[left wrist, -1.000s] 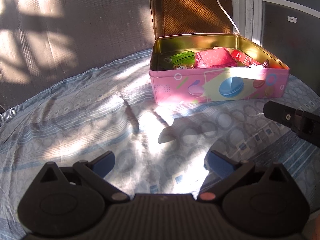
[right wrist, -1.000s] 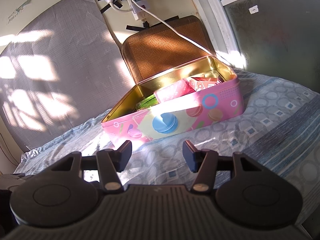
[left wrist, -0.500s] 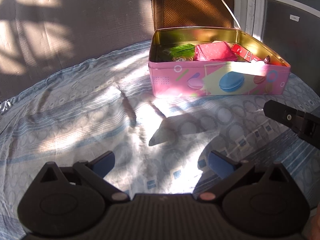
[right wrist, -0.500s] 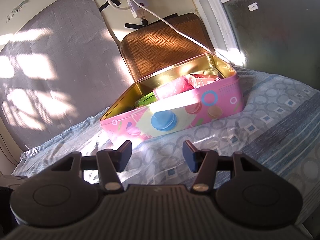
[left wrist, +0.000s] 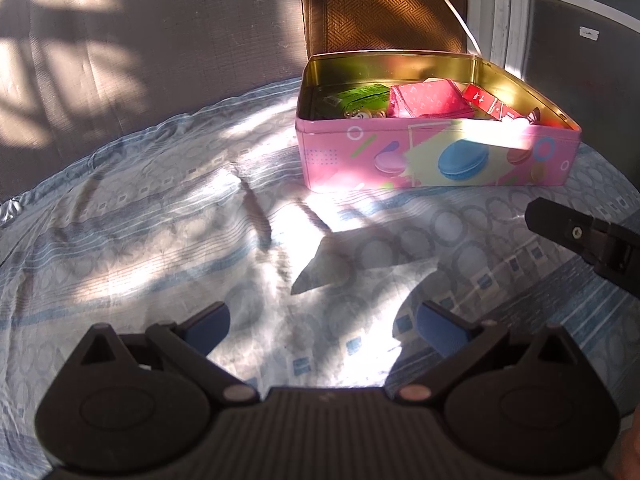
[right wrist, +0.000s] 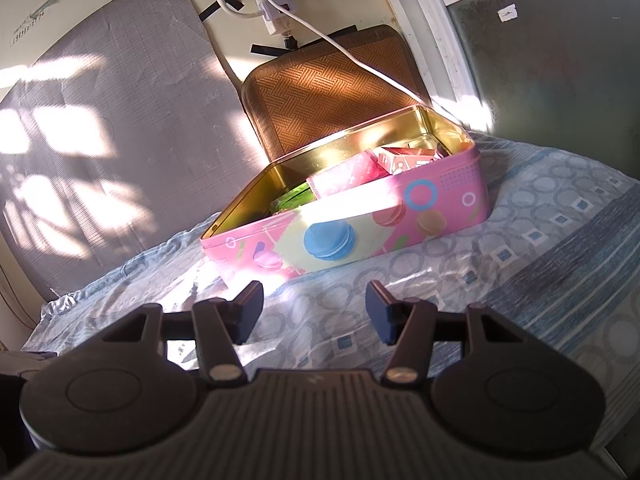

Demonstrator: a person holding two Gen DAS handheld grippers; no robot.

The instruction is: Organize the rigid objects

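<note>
Container: an open pink rectangular metal tin printed with macarons (left wrist: 436, 156) is seen resting on a blue-and-white patterned bedsheet (left wrist: 160, 240), its gold interior exposed.
Lid: a brown woven-pattern lid (right wrist: 332, 88) is seen propped upright behind the tin, touching or near the wall; a white power cable (right wrist: 360, 60) is draped across it.
Contents: a pink patterned packet (left wrist: 428, 98), a green packet (left wrist: 360, 94) and a red printed carton (left wrist: 490, 104) are seen inside; smaller items at the front wall cannot be identified.
Left gripper (left wrist: 322, 326): jaws are spread wide, nothing is held; it is positioned over bare sheet, well short of the tin.
Right gripper (right wrist: 314, 310): jaws are likewise parted and empty, aimed at the tin's front wall.
Loose items: none are visible on the sheet.
Step judged: packing appears complete; closing the lid is probably next.
Method advised: the lid should be taken by its edge, the cable kept clear, and the tin steadied, since the soft sheet may let it slide.
</note>
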